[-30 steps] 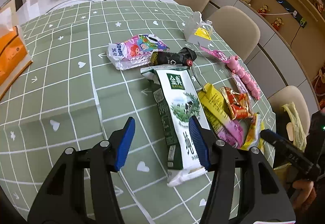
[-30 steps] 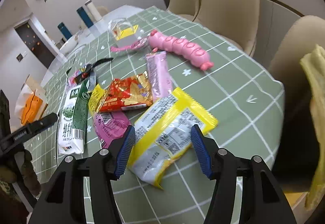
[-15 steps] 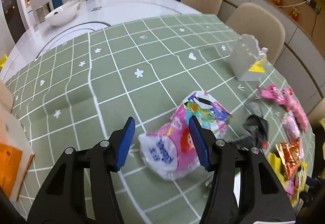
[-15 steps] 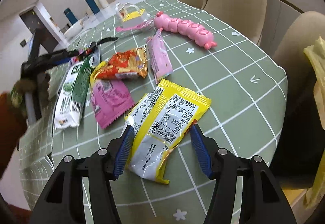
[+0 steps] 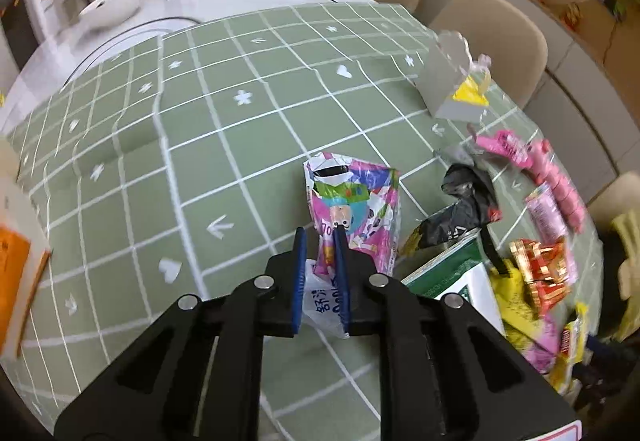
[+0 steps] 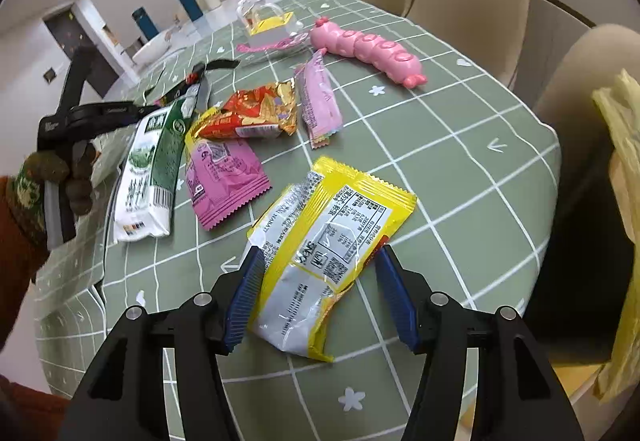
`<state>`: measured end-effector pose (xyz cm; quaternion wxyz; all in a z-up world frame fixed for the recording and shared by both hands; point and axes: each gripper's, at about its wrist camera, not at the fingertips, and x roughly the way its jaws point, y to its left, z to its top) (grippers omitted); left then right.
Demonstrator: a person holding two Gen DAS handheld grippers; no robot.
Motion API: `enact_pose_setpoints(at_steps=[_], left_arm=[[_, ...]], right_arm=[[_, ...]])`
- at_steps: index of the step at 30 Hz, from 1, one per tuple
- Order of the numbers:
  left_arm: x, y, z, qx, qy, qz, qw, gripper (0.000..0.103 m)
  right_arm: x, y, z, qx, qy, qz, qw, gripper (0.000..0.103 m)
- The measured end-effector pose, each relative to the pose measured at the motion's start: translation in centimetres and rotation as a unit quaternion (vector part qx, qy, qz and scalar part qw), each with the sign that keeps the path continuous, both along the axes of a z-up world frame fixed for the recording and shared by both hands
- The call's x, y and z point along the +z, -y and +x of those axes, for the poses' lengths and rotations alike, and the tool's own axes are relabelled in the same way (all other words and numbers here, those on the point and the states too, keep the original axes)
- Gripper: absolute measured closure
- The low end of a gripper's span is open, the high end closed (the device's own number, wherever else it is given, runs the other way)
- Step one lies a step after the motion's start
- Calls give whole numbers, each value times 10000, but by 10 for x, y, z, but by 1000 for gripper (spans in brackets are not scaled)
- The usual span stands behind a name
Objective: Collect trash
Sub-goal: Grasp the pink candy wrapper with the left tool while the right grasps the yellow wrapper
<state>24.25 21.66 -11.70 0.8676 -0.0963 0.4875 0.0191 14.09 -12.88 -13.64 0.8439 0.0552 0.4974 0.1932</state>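
A: How did the left gripper (image 5: 320, 241) stand?

B: Its jaws were pinched together on the pink cartoon-printed wrapper (image 5: 356, 213), which ran from between the pads out ahead of them, its far end apparently on the green checked bench (image 5: 208, 129). Whether it had lifted at all could not be told.

A: And the right gripper (image 6: 320, 277)?

B: Its jaws were spread wide, straddling the near end of the yellow snack wrapper (image 6: 328, 241), which lay flat on the bench between and ahead of them. No pad seemed to press on it.

A: So how much was collected?

B: Little, by the look of it. Ahead and left of the right jaws lay the milk carton (image 6: 148, 169), a magenta sachet (image 6: 224, 177), a red foil packet (image 6: 256, 113) and a pale pink bar wrapper (image 6: 318, 101). A black crumpled wrapper (image 5: 464, 201) sat right of the left jaws. A yellow bag (image 6: 624, 201) hung at the right edge, likely the place for the trash, though its contents were hidden.

A: What remained?

B: Nearly all: one piece gripped, one framed, the rest untouched.
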Motion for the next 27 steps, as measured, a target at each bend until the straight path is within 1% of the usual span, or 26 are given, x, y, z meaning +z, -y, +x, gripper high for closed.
enact_pose_setpoints(at_steps=[2, 4, 7, 11, 12, 14, 16, 17, 19, 21, 22, 23, 26, 27], left_arm=[[11, -3, -13, 151, 114, -192, 9996, 90], [27, -3, -28, 211, 296, -361, 9987, 90], [49, 6, -51, 93, 565, -493, 9971, 90], [66, 17, -75, -39, 728, -845, 9938, 90], [67, 20, -81, -74, 715, -939, 9930, 90], [65, 30, -89, -179, 629, -939, 9934, 90], [60, 43, -99, -296, 507, -730, 9956, 90], [57, 48, -102, -332, 464, -689, 9960, 90], [50, 57, -109, -439, 337, -745, 9957, 90], [46, 68, -117, -567, 254, -772, 9951, 90], [45, 72, -119, -621, 239, -761, 9949, 90], [43, 75, -120, -664, 221, -767, 9946, 90], [39, 85, -121, -753, 128, -862, 9933, 90], [37, 89, -121, -802, 102, -859, 9930, 90]], right_arm=[[6, 3, -6, 8, 175, 17, 9998, 48], [13, 6, -11, -49, 360, -84, 9993, 48], [18, 9, -14, -173, 517, -219, 9983, 48], [21, 11, -9, -429, 510, -19, 9978, 48], [22, 9, -7, -479, 484, 59, 9977, 48], [20, 3, -3, -451, 419, 84, 9981, 48], [14, -8, 1, -392, 312, -85, 9987, 48], [9, -13, 4, -380, 231, -213, 9988, 48], [2, -18, 5, -384, 142, -367, 9985, 48], [-1, -19, 4, -345, 144, -464, 9982, 49], [-2, -19, 3, -296, 155, -525, 9981, 57], [-2, -18, 2, -208, 148, -528, 9983, 60], [-1, -12, -2, -102, 141, -448, 9988, 66], [0, -10, -4, -86, 147, -442, 9989, 70]])
